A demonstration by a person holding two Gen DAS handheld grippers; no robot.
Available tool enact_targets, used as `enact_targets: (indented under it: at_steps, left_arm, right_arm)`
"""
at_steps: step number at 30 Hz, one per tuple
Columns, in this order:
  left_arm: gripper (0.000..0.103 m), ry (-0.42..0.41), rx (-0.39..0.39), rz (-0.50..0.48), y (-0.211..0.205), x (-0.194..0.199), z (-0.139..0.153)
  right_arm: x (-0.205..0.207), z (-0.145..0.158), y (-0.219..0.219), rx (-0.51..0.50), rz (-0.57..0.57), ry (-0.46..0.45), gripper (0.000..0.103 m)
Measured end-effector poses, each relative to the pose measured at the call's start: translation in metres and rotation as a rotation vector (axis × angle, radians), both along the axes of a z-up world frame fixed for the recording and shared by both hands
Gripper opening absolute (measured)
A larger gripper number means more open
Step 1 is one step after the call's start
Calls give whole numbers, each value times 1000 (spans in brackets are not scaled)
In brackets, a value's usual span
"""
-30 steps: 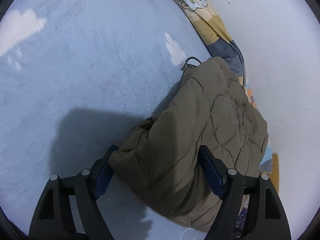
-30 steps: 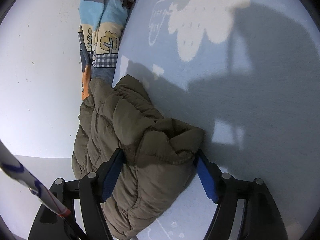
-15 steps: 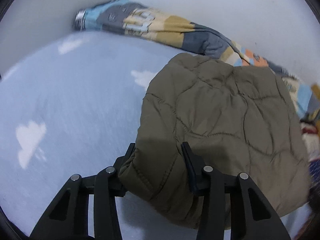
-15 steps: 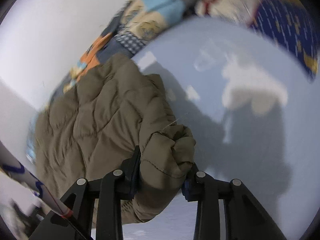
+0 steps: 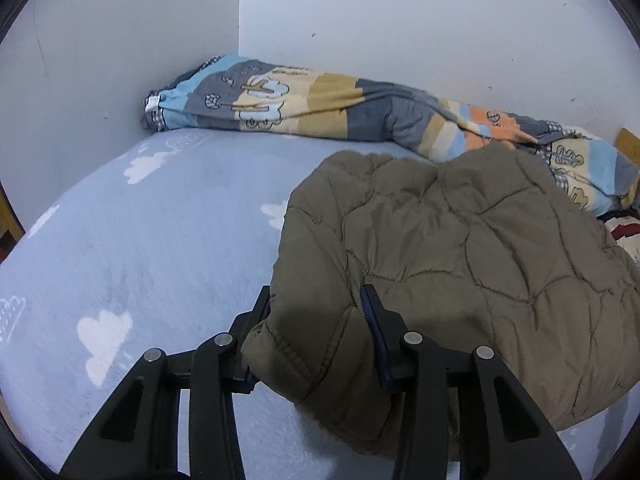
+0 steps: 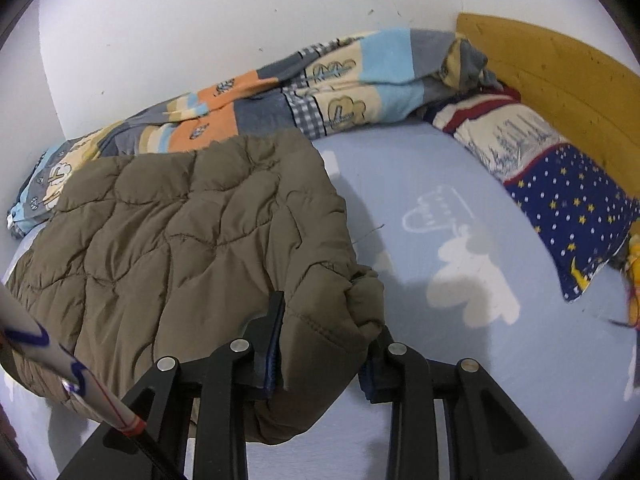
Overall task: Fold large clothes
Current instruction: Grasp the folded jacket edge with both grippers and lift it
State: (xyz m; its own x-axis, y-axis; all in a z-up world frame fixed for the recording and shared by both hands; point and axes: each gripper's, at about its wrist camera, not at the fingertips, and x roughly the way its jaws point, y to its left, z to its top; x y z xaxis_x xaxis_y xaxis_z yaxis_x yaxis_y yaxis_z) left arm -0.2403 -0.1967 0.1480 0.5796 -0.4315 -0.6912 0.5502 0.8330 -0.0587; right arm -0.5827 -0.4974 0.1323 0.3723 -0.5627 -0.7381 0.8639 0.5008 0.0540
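An olive quilted jacket (image 5: 460,248) lies spread over the light blue bed sheet (image 5: 160,240). My left gripper (image 5: 316,316) is shut on the jacket's near left corner and holds it just above the sheet. In the right wrist view the same jacket (image 6: 180,232) fills the left half, and my right gripper (image 6: 328,332) is shut on its near right corner. The jacket hangs stretched between the two grippers, its far edge against the rolled blanket.
A rolled patchwork blanket (image 5: 340,108) lies along the white wall at the back; it also shows in the right wrist view (image 6: 320,88). A star-patterned pillow (image 6: 560,192) rests against the wooden headboard (image 6: 552,64) on the right. A white stick (image 6: 60,364) crosses the lower left.
Both grippers have closed on the jacket's corners, then lifted and swung it so that it spreads out flat. Both views now look level towards the wall.
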Motion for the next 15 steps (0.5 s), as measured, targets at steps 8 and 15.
enact_targets:
  at_steps: [8,15]
  left_arm:
    - [41,-17,-47,-12,13,-9,31]
    - [41,-2,-64,-35,35,-21,44]
  right_arm:
    - [-10,31,16,-35,32,-41,32]
    - [-29,55,39,-51,66,-65,31]
